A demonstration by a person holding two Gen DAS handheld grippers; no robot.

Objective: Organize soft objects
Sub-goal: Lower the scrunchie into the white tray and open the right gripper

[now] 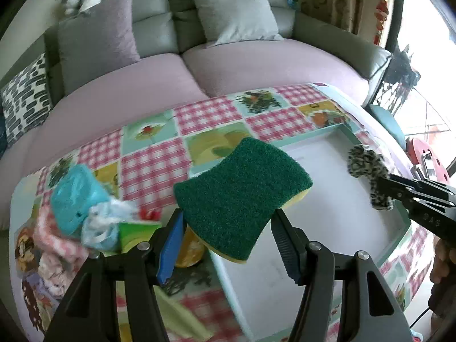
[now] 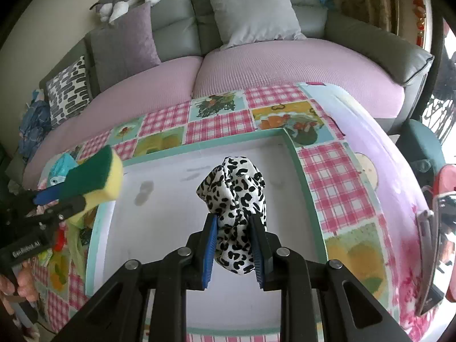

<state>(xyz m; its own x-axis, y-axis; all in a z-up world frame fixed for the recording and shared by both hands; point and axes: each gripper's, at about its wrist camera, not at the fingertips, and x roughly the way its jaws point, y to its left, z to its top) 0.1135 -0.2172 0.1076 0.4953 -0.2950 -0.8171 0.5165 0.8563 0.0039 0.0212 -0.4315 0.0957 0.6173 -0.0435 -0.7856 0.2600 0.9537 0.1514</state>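
A table under a patchwork tablecloth [image 2: 219, 126] is standing in front of a pink-covered sofa [image 2: 299, 65], with a white tray [image 2: 309, 199] lying on the cloth.

The left gripper [image 1: 228, 222] is clamping a green-and-yellow sponge [image 1: 242, 191] between its fingers, green side up, and is holding it in the air over the tray's left edge. The right gripper [image 2: 232, 222] is pinching a black-and-white leopard-print scrunchie [image 2: 235, 199] and is hanging above the tray's white floor, near its middle. Left of the tray, a heap of soft things is sitting on the cloth: a turquoise sponge [image 1: 75, 196], a crumpled clear plastic bag [image 1: 104, 222] just beside it, and a pink checked cloth [image 1: 52, 236] underneath. Beyond the tray, a grey cushion [image 2: 253, 14] is leaning against the sofa back.
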